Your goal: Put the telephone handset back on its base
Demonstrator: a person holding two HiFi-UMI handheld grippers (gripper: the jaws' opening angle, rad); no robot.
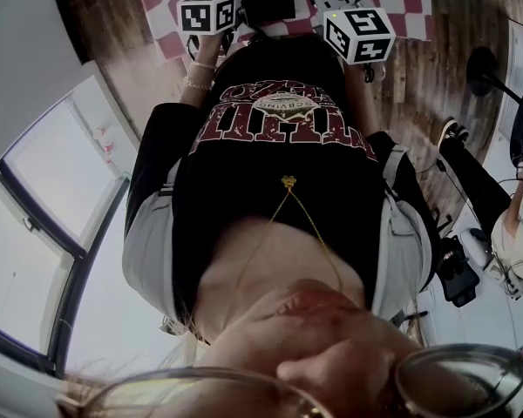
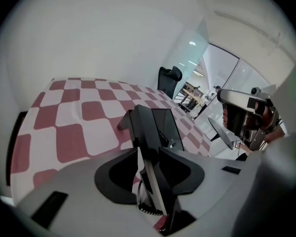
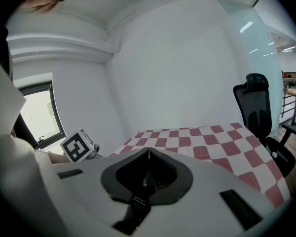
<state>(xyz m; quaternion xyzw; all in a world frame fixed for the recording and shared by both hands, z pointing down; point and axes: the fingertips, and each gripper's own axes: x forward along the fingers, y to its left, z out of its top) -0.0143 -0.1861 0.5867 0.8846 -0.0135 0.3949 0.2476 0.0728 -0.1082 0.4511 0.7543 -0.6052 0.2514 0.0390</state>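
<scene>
Holding station over handset (image 2: 144, 132), black, lying along the left side of the base (image 2: 166, 125) on the checked cloth (image 2: 69, 127); full seating cannot be told.
Left gripper (image 2: 148, 164), near-left of base: jaws spread wide, handset's slim edge between them, pads not pressing. Handling, judged: light, rigid, smooth, rather slippery; coiled cord (image 2: 146, 207) may tug; grasp across the narrow middle. Right gripper (image 3: 148, 154), right of base: jaws closed together, empty.

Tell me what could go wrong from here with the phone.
The left tool is open, but the black phone sits between its jaws: pulling away crooked might catch and tip it. What looks like a coiled cord lies low between the jaws and might snag too.
</scene>
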